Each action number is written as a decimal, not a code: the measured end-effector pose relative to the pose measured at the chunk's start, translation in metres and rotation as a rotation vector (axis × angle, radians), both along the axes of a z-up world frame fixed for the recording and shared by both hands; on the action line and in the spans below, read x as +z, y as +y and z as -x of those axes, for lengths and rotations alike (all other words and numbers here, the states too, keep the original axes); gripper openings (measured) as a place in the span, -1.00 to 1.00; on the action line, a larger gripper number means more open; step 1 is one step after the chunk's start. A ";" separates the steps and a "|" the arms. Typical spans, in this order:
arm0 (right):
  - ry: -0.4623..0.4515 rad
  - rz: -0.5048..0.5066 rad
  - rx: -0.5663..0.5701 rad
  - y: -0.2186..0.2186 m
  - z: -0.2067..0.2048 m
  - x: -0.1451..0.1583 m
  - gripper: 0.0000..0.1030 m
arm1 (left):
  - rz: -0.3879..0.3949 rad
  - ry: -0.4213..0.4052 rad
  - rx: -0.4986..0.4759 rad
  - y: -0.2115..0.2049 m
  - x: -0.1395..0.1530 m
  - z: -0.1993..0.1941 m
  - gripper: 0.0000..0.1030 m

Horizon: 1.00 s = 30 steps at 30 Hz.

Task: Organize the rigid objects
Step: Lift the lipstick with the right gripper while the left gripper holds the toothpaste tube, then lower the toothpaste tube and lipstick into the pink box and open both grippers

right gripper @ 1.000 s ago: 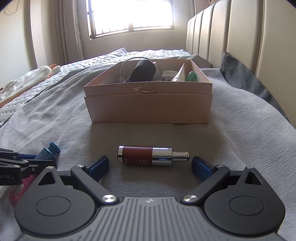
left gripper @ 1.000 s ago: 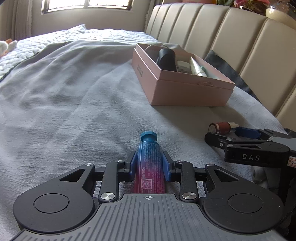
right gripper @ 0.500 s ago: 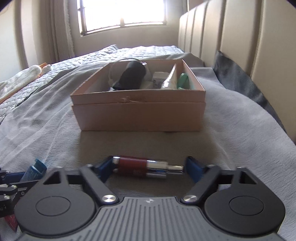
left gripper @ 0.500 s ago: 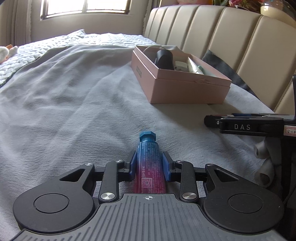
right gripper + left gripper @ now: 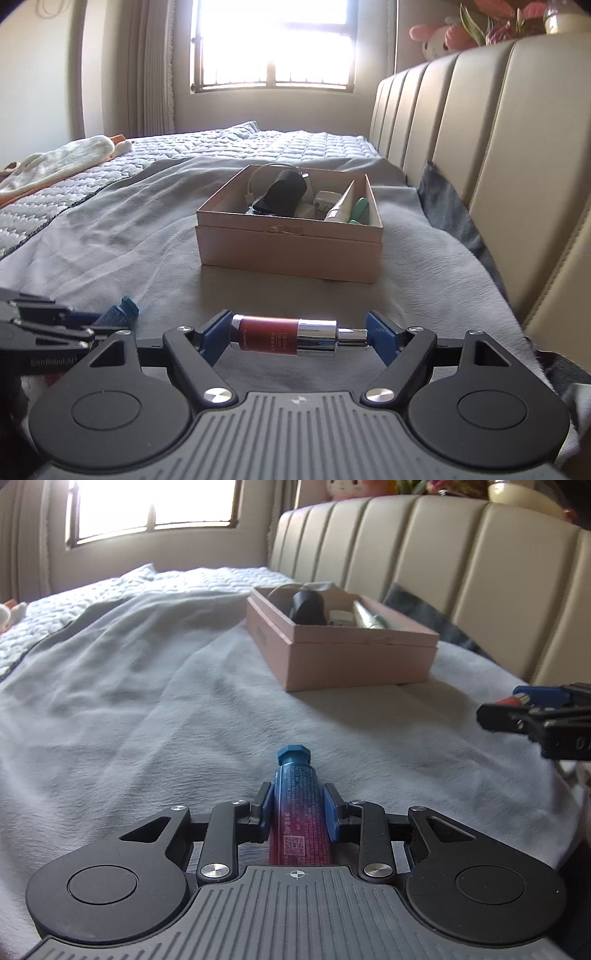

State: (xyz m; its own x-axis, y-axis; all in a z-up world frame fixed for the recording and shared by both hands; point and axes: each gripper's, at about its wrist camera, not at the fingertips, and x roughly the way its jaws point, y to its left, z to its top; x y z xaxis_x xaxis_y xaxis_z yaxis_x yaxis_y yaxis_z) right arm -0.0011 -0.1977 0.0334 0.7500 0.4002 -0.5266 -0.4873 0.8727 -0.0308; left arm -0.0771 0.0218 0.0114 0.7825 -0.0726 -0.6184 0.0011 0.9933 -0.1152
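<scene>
Box [image 5: 290, 245] w/ black item [image 5: 282, 194], tubes; left gripper [image 5: 298, 812] closing on blue-pink tube [image 5: 299, 812], right gripper [image 5: 300, 332] clamping "Lip Care Serum" vial [image 5: 291, 335].

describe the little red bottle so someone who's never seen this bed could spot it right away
On the grey blanket, in front of the pink box, the right gripper holds a small bottle crosswise by its two ends. Its red body and shiny silver cap set it apart from the blue-capped tube in the left gripper.

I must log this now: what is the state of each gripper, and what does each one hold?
Left gripper: closing on the blue and pink tube, pads against its sides.
Right gripper: shut on the red and silver bottle, gripped end to end.
</scene>
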 end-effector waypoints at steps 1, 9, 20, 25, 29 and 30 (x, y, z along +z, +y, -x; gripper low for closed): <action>-0.010 0.009 0.004 -0.002 0.004 -0.001 0.53 | 0.011 -0.006 -0.016 -0.001 0.002 0.002 -0.39; -0.063 -0.012 0.028 -0.022 0.018 -0.003 0.53 | 0.014 -0.144 -0.075 -0.009 0.072 -0.009 -0.40; -0.111 -0.027 -0.003 -0.034 0.019 -0.002 0.53 | 0.101 -0.154 -0.048 -0.020 0.155 -0.179 -0.41; -0.090 -0.015 -0.007 -0.046 0.025 -0.012 0.53 | 0.160 -0.142 0.061 -0.005 0.126 -0.179 -0.45; -0.060 -0.004 -0.024 -0.052 0.020 -0.021 0.53 | 0.112 -0.140 0.049 -0.003 0.101 -0.139 -0.45; -0.053 -0.006 -0.029 -0.053 0.018 -0.023 0.53 | 0.102 -0.140 0.048 -0.004 0.096 -0.126 -0.45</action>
